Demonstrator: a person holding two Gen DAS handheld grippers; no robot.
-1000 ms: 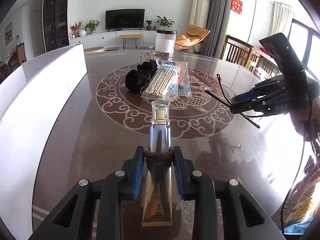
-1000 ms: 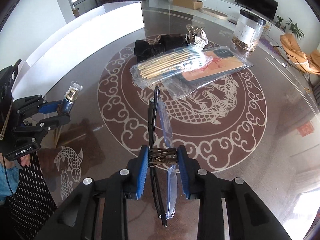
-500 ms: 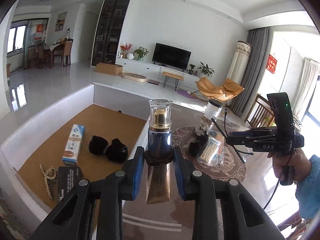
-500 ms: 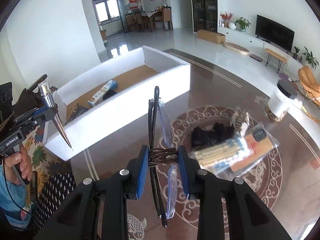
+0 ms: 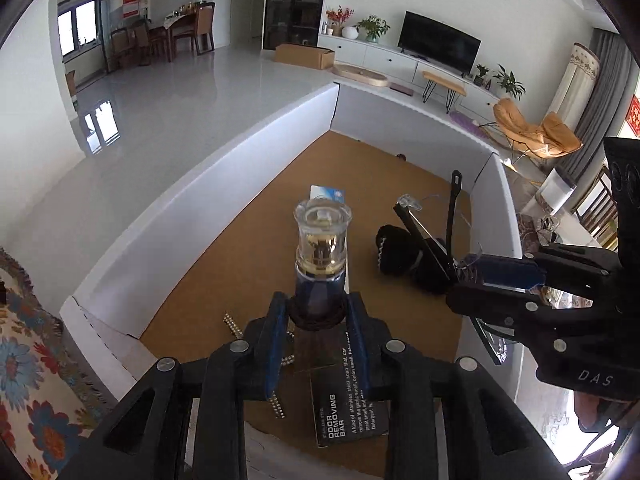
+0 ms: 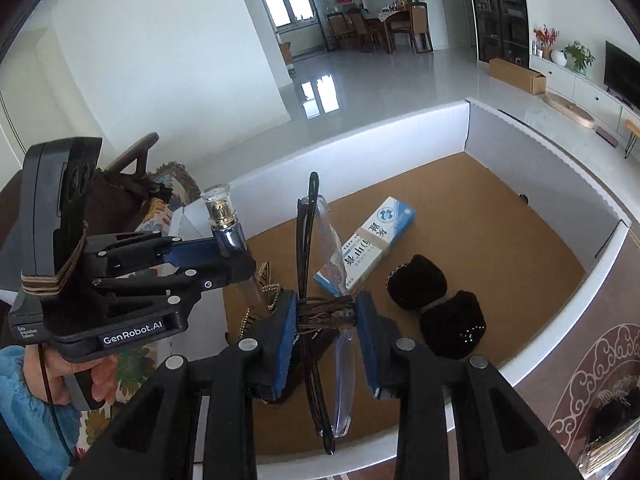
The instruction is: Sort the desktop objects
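One box [image 5: 224, 200]; one tube [image 5: 320, 256]; one glasses [image 6: 316, 272]

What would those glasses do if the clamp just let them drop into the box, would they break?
The glasses look thin-framed and light, so they would probably land softly on the box's cork-like floor. Their clear lenses seem the fragile part. The right gripper pinches them edge-on, so they would likely tip flat.

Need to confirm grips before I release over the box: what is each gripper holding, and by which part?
Left gripper clamps the cosmetic tube around its body, below the clear cap. Right gripper clamps the folded glasses across the middle.
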